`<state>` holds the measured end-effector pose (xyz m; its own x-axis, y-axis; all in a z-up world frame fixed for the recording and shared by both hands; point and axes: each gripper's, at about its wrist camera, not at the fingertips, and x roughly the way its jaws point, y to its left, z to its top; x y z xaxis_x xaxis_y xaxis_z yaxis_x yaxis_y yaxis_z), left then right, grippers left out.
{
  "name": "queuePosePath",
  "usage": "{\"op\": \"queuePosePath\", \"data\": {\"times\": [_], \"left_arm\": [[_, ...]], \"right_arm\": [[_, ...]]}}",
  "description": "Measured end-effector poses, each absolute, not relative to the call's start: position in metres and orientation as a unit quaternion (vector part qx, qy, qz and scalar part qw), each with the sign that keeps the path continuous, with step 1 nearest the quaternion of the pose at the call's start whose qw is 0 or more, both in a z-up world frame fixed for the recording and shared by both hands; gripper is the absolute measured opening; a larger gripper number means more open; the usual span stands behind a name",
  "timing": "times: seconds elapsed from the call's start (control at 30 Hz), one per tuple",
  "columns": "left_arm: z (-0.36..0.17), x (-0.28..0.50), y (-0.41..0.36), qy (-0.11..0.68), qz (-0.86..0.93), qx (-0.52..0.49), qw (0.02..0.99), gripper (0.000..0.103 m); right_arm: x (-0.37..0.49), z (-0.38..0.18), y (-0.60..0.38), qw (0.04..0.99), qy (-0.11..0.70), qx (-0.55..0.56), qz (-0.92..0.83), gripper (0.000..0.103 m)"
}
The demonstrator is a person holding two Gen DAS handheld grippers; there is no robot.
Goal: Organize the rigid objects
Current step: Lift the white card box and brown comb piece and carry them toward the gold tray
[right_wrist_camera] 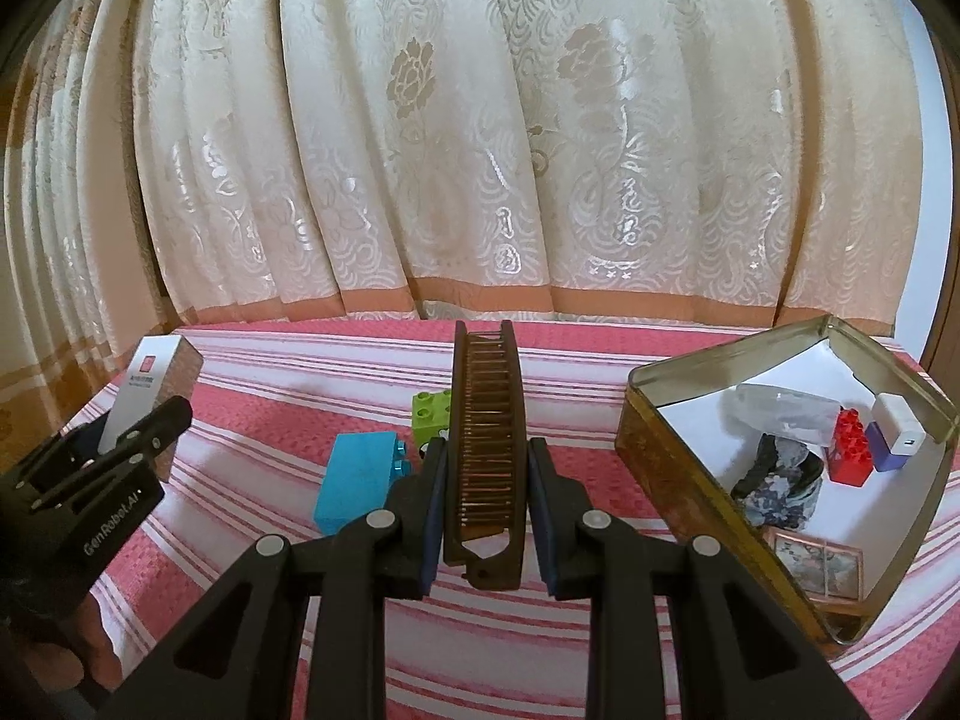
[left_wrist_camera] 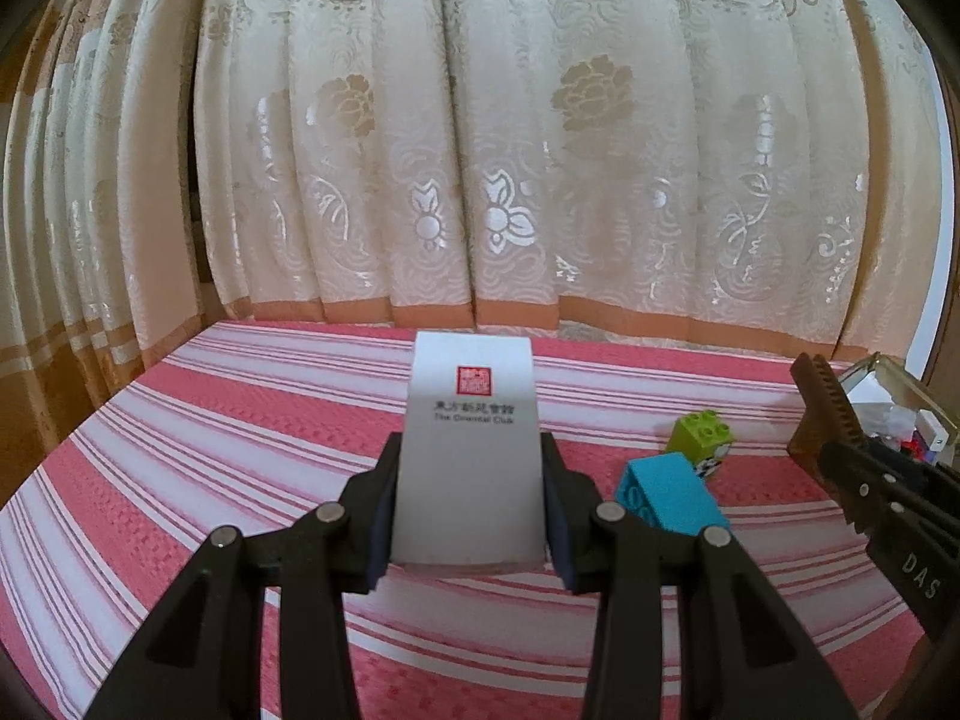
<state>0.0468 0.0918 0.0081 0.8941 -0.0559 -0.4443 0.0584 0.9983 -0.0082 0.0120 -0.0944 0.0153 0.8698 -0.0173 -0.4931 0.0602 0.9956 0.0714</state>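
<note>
My left gripper (left_wrist_camera: 468, 516) is shut on a white box (left_wrist_camera: 471, 450) with a red seal and dark lettering, held above the striped cloth. In the right wrist view that box (right_wrist_camera: 147, 396) and the left gripper (right_wrist_camera: 129, 444) show at the left. My right gripper (right_wrist_camera: 486, 504) is shut on a brown comb (right_wrist_camera: 486, 444), teeth facing the camera; the comb (left_wrist_camera: 825, 414) also shows at the right edge of the left wrist view. A blue brick (right_wrist_camera: 357, 477) (left_wrist_camera: 672, 495) and a green brick (right_wrist_camera: 432, 414) (left_wrist_camera: 702, 432) lie on the cloth between the grippers.
An open metal tin (right_wrist_camera: 678, 468) stands at the right, holding a red brick (right_wrist_camera: 852, 450), a white and blue block (right_wrist_camera: 897, 435), a dark hair clip (right_wrist_camera: 780, 483) and a clear wrapper. A cream curtain (right_wrist_camera: 480, 150) hangs behind the pink striped cloth (right_wrist_camera: 570, 372).
</note>
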Motion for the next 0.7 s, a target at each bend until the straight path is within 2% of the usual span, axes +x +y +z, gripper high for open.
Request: {"op": "queuePosePath", "data": {"times": [0.7], "left_arm": [[0.011, 0.02, 0.032, 0.222, -0.062, 0.008, 0.973, 0.041]], "right_arm": [[-0.014, 0.022, -0.131, 0.969, 0.24, 0.055, -0.023, 0.028]]}}
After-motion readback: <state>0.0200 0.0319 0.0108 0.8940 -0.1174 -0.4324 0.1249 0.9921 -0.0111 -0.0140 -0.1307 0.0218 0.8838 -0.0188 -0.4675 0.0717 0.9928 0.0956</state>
